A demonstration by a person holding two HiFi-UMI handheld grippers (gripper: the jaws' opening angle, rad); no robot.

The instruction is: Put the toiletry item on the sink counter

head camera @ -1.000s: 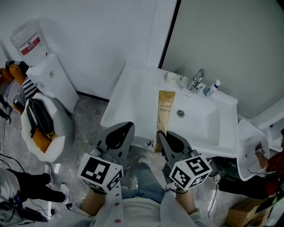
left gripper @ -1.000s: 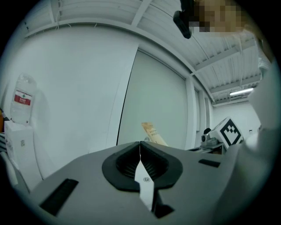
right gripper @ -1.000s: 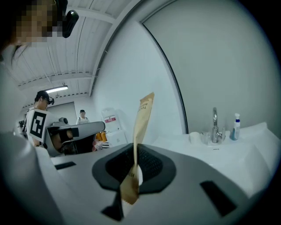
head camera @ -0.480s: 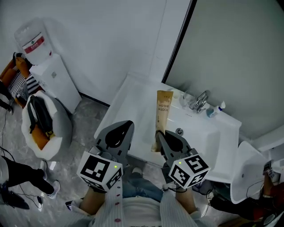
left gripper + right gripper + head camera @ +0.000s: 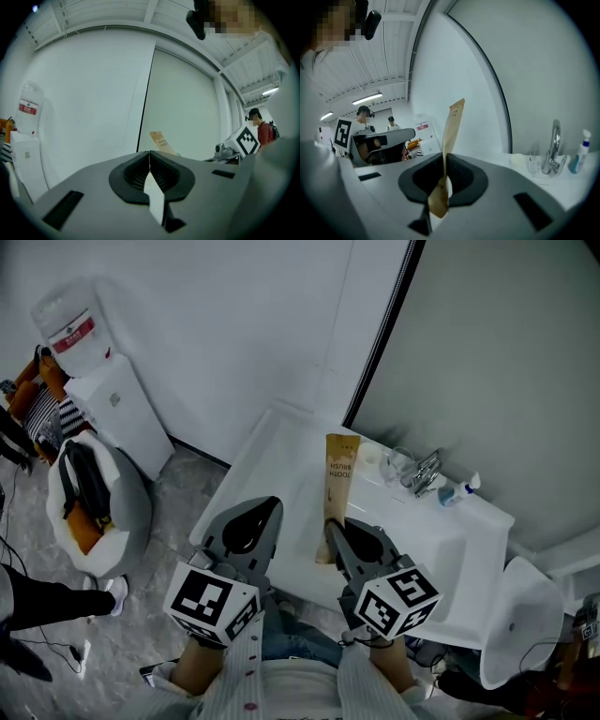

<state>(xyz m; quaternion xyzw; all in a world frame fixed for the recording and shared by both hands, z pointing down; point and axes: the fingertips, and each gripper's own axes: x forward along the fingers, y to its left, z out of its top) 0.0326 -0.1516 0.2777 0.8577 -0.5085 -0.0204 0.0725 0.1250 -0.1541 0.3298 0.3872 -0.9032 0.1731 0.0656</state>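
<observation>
A tan toothbrush packet [image 5: 337,482] stands up out of my right gripper [image 5: 335,529], whose jaws are shut on its lower end. In the head view the packet hangs over the left part of the white sink counter [image 5: 274,465]. The right gripper view shows the packet [image 5: 452,133] pinched edge-on in the right gripper [image 5: 442,161]. My left gripper [image 5: 270,510] is beside it on the left, shut and holding nothing. In the left gripper view, the left gripper [image 5: 149,157] has its jaws closed, and the packet [image 5: 161,142] shows beyond them.
A faucet [image 5: 424,472], a clear cup [image 5: 398,465] and a blue spray bottle [image 5: 459,491] line the back of the basin. A water dispenser [image 5: 103,399] and a white chair with a bag [image 5: 89,507] stand at the left. A person [image 5: 263,131] stands behind.
Both grippers have moved forward to the sink, the right one carrying the packet. The counter now lies under the packet, and the faucet is nearer.
</observation>
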